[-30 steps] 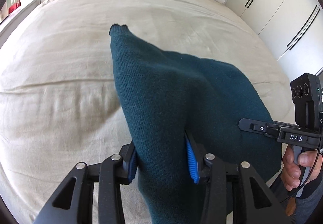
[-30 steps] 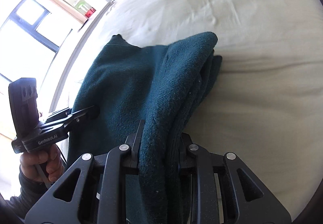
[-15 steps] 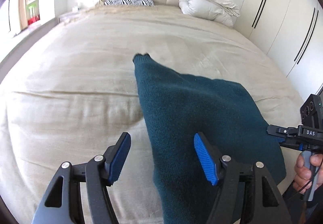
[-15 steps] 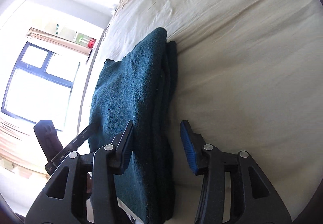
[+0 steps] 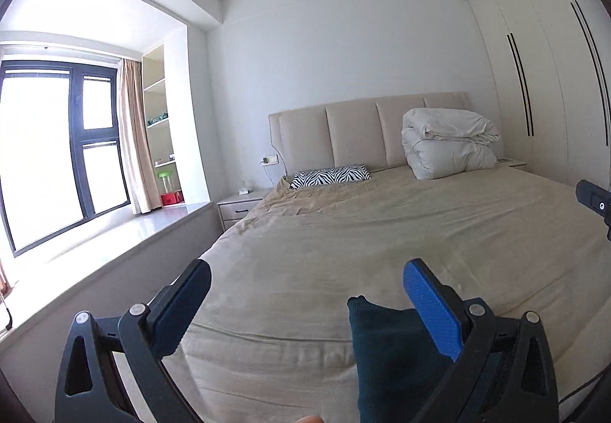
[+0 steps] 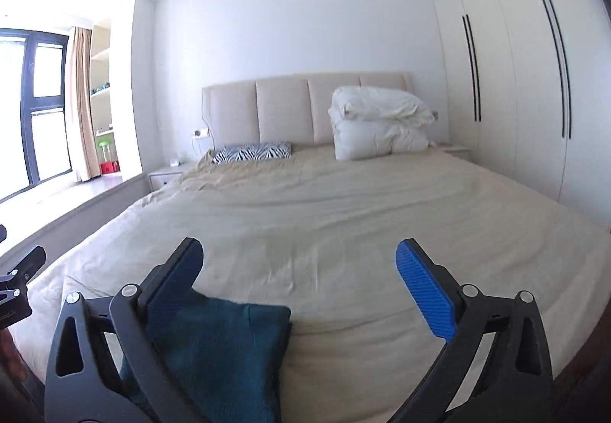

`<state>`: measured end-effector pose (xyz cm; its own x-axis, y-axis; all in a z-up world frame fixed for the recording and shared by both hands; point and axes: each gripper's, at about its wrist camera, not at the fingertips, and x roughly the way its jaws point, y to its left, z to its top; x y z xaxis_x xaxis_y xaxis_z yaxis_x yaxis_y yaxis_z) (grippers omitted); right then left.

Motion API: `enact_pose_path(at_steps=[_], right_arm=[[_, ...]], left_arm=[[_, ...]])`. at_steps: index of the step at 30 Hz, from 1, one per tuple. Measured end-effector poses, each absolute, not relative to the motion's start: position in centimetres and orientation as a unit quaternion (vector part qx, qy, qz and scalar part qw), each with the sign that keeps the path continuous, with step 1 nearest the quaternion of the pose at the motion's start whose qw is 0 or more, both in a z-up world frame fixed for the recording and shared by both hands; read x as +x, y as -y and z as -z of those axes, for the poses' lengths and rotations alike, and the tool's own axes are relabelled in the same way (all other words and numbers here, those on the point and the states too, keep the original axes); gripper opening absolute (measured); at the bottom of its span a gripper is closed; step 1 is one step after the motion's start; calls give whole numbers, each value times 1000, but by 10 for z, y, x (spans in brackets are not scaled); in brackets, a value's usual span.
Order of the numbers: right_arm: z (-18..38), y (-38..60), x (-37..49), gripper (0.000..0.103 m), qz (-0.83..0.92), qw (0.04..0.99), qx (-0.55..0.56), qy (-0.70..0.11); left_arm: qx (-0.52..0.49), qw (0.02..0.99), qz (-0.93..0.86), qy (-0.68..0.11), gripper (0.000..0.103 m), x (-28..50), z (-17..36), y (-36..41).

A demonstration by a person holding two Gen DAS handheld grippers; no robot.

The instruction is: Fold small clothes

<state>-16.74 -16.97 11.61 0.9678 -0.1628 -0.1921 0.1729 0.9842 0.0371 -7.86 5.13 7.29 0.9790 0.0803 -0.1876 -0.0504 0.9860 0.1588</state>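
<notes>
We hold our left gripper [image 5: 305, 302] with its black fingers spread wide and nothing between the blue ribbed pads [image 5: 433, 310]. Our right gripper [image 6: 299, 281] is spread just as wide, and it too grips nothing.

The folded dark teal knitted garment [image 6: 225, 350] lies flat on the beige bed cover [image 6: 343, 217], at the near edge of the bed. In the right wrist view it sits low and left, partly behind our left-hand finger, with its far edge straight and its right corner squared off. In the left wrist view the same garment [image 5: 389, 350] shows low and right, one pointed corner reaching up beside the blue pad, the rest hidden behind the finger.

Further up the bed we see a zebra-striped black and white pillow [image 5: 330, 175] lying against the padded beige headboard [image 5: 366, 133], and to its right a bundled white duvet [image 5: 446, 148] stacked in a heap. A white nightstand [image 5: 240, 207] stands left of the bed, beneath a wide window sill and a dark-framed window [image 5: 65, 152]. White wardrobe doors with long dark handles [image 6: 515, 79] line the right wall. A tip of the other gripper pokes in at the edge of each view.
</notes>
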Motion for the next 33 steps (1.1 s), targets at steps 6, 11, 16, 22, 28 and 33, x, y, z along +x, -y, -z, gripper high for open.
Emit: enact_pose_path(at_steps=[6,11,16,22,28,33], right_arm=[[-156,151,-180,103,56,994,16,-88],[-142,141,-168,103,64,982,27,-176],[-88,145,-139,103,55,950,70,-299],[-33,140,-117,103,63,911,70,-401],[-6,134,-109,103,62,898,72,-430],[-9,134,-110,103,63,898,72,-429]], left_arm=[[74,985,-61,-147,103,-73,-86,-62],[32,959,-40,-279,103,-39,-39,-65],[39,930,-18,-365,103,-26,11,-58],[42,918,-17,-394,103,-29,28,-57],[38,910,-7,-413,103,-31,36,-56],[34,905,-5,-423,103,-34,43,-54]])
